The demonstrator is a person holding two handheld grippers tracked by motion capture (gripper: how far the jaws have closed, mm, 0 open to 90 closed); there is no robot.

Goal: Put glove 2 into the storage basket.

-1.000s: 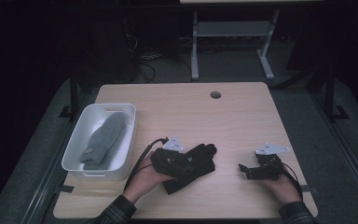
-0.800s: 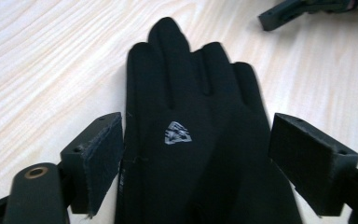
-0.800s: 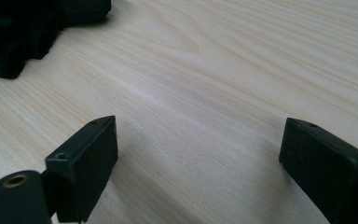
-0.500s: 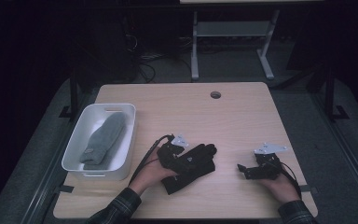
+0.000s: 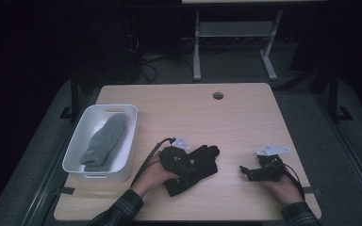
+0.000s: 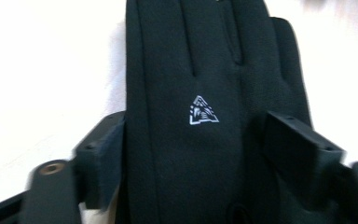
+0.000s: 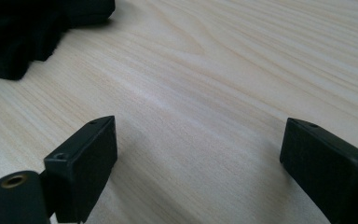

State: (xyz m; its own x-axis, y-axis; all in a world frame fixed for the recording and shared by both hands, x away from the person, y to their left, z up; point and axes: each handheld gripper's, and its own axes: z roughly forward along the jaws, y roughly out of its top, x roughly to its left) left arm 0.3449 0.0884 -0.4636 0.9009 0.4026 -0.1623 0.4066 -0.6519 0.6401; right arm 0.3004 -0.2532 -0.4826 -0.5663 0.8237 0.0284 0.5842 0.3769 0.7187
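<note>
A black glove (image 5: pixel 199 165) with a small white triangle logo (image 6: pixel 203 111) lies flat on the wooden table (image 5: pixel 245 122), near the front. My left gripper (image 5: pixel 188 164) is low over it. The glove's palm (image 6: pixel 191 154) lies between the two pads, which flank its edges; the fabric is not bunched. These jaws have just been closing on the glove. My right gripper (image 5: pixel 244 171) rests on the table to the glove's right and points toward it. It stands open (image 7: pixel 200 154) over bare wood. The glove's fingertips (image 7: pixel 14 42) show at its far left.
A white bin (image 5: pixel 119 108) at the table's left holds a grey mitten (image 5: pixel 104 140). A round cable hole (image 5: pixel 218 95) sits near the far edge. Beyond the table, a metal stand (image 5: pixel 197 52) and cables are on the dark floor.
My left gripper has sunk a little onto the black glove and its hand has edged right. The right hand and the glove have stayed put.
</note>
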